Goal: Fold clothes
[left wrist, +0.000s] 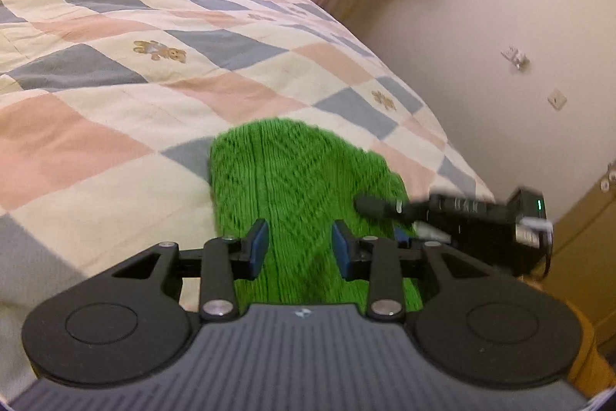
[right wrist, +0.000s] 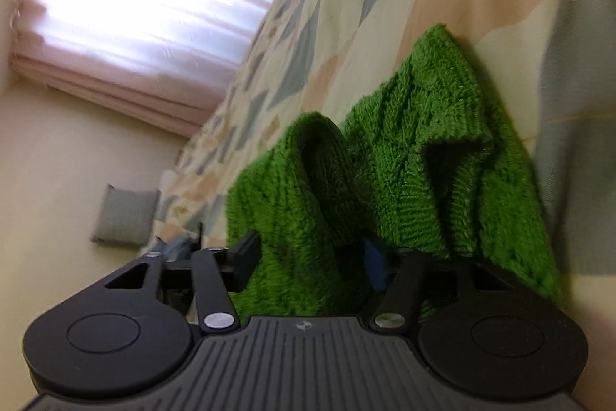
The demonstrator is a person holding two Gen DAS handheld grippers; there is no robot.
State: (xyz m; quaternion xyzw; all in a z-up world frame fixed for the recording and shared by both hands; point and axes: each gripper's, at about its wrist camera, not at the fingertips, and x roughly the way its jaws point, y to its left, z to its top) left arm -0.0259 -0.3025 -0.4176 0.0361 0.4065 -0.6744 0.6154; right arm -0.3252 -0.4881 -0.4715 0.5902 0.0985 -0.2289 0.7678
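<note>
Item: bright green knitted garment (left wrist: 292, 187) lies bunched on the checked quilted bed (left wrist: 115, 95) | left hand-held gripper (left wrist: 299, 249): part-open, knit between pads, grip uncertain | right hand-held gripper (right wrist: 312, 257): part-open, knit bunched between pads, grip uncertain | progress: no finished fold seen; folding judged mostly left.

The sweater (left wrist: 304, 187) lies on the bed (left wrist: 115, 126) near its edge.

Green knitted garment (left wrist: 300, 187) spread on a patchwork quilt (left wrist: 115, 95), lying between the parted blue pads (left wrist: 258, 249) of the left gripper (left wrist: 300, 251). Right gripper (left wrist: 454, 218) at the garment's right edge, blurred.
</note>
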